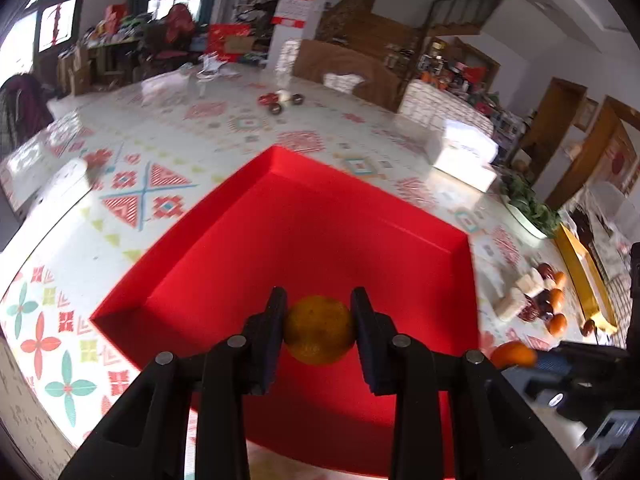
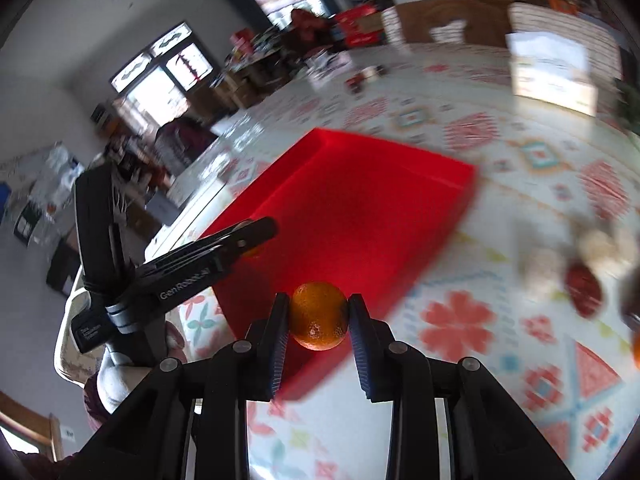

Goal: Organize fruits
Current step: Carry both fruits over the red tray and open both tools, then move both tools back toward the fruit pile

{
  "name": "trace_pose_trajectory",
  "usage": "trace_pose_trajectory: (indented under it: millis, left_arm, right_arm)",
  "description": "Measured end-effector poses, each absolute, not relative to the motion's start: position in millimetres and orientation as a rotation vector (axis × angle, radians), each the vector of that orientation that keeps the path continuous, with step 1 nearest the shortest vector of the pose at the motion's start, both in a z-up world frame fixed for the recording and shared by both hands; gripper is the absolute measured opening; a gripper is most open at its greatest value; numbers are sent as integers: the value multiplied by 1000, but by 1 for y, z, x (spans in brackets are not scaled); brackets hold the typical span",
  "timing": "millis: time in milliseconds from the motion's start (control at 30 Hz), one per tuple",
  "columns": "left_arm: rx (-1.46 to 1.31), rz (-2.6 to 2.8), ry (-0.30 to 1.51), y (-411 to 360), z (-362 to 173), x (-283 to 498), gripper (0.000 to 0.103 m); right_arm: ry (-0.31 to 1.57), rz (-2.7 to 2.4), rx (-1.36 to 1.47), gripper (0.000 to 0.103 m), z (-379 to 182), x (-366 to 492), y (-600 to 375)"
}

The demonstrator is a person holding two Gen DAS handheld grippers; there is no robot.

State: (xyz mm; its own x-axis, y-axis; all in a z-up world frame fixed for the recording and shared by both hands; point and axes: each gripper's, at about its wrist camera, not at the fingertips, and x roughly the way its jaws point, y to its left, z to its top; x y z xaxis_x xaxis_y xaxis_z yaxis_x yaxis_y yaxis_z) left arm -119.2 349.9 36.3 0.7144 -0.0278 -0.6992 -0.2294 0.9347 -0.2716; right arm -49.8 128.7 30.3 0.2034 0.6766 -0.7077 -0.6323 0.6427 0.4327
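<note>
left claw (image 1: 319, 330) grips round orange (image 1: 319, 330), seemingly axisless, above red tray (image 1: 224, 240).

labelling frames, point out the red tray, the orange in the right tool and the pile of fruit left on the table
red tray (image 1: 320, 240), left wrist view, bare floor
orange (image 2: 318, 316), right wrist view, middle of peel
fruit pile (image 1: 540, 300), left wrist view, dark fruit mid-pile

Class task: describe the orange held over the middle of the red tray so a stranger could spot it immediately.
Find the big red tray on the patterned tablecloth. Above its floor the left claw pinches a dull, yellowish orange. The right claw's brighter orange sits at the tray's edge instead.
</note>
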Motion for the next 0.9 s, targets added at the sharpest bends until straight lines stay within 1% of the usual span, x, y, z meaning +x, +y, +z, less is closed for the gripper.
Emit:
trace_pose_trajectory:
  millis: [200,267,333,367,400,433,467,500,600,667,700,733,800,833,867,900]
  left_arm:
    - [-422,134,771,373,31,-130,32]
    - [-437,130,758,375,34,-134,35]
    - [-450,128,747,377,38,-139,48]
    - [-456,127,742,376,41,-141,52]
    - [-463,125,734,376,44,-143,58]
    - [-475,123,726,376,47,-146,63]
    - [-490,119,719,377,50,-148,65]
    - [-508,113,712,377,53,-151,69]
    - [-570,80,684,373,62,-160,74]
    - [-595,66,666,366,70,-164,83]
    - [-603,62,658,361,73,-165,90]
    - [-610,49,644,354,77,-167,92]
    - [-600,-3,617,333,85,-170,93]
    - [-585,-19,614,323,89,-169,93]
    - [-566,-33,612,312,92,-168,93]
    - [-545,-46,615,300,95,-167,93]
  right_arm:
    - [1064,927,-60,33,4,-55,179]
    - [1065,925,-82,33,-1,-60,185]
    - [1056,919,-95,33,-3,-62,189]
    - [1045,912,-103,36,-2,-64,190]
    - [1031,907,-109,45,0,-66,190]
    - [1022,904,-109,52,2,-65,191]
    - [1007,903,-104,63,6,-67,189]
    - [993,901,-98,67,9,-68,186]
    - [933,886,-75,68,25,-76,170]
    - [875,852,-70,70,36,-81,155]
    - [844,833,-69,74,41,-84,147]
    - [805,805,-68,76,47,-87,136]
    - [705,719,-64,88,61,-96,109]
    - [670,688,-56,93,67,-96,99]
    - [628,650,-38,102,73,-97,82]
    - [599,620,-17,103,78,-97,67]
